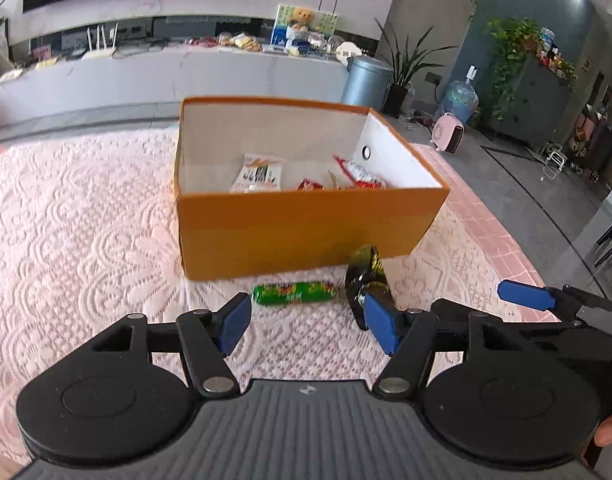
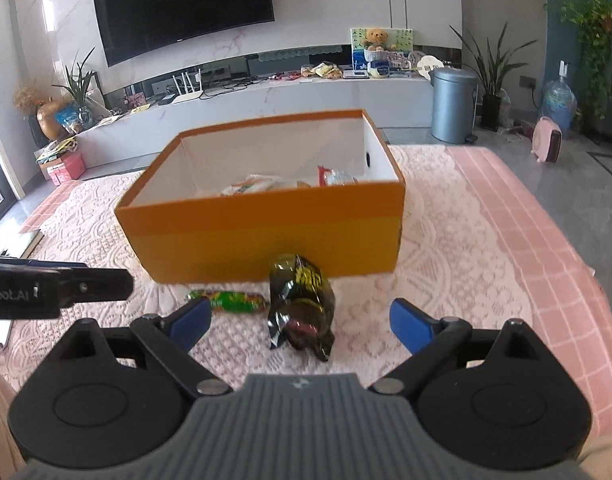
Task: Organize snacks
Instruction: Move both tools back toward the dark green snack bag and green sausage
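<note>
Two snacks lie loose on the pink lace tablecloth (image 2: 446, 240), and both sit just ahead of my tongs. My right gripper (image 2: 302, 322) has its blue-padded jaws spread wide and empty, with the crumpled black foil snack bag (image 2: 300, 304) almost squarely between them, a touch forward of the tips. That bag stands half upright and leans back toward the box, so its long axis runs away from me, roughly along the fingers. My left gripper (image 1: 306, 324) is also open and holds nothing. Ahead of it, slightly beyond the pads, lies the green sausage-shaped wrapped snack (image 1: 294, 294), flat on the cloth with its long axis running left to right, across my line of approach. From the left wrist view the black bag sits just beside the right-hand pad, touching or nearly so; I cannot tell which.

I judge the right hand to be the nearer one for the black bag, and the left for the green roll. The bag's foil looks glossy and creased, likely to slip or crackle under the pads. Beyond both snacks stands the open orange cardboard box (image 2: 266, 232) with white inner walls, already holding several red-and-white packets (image 1: 262, 174).
</note>
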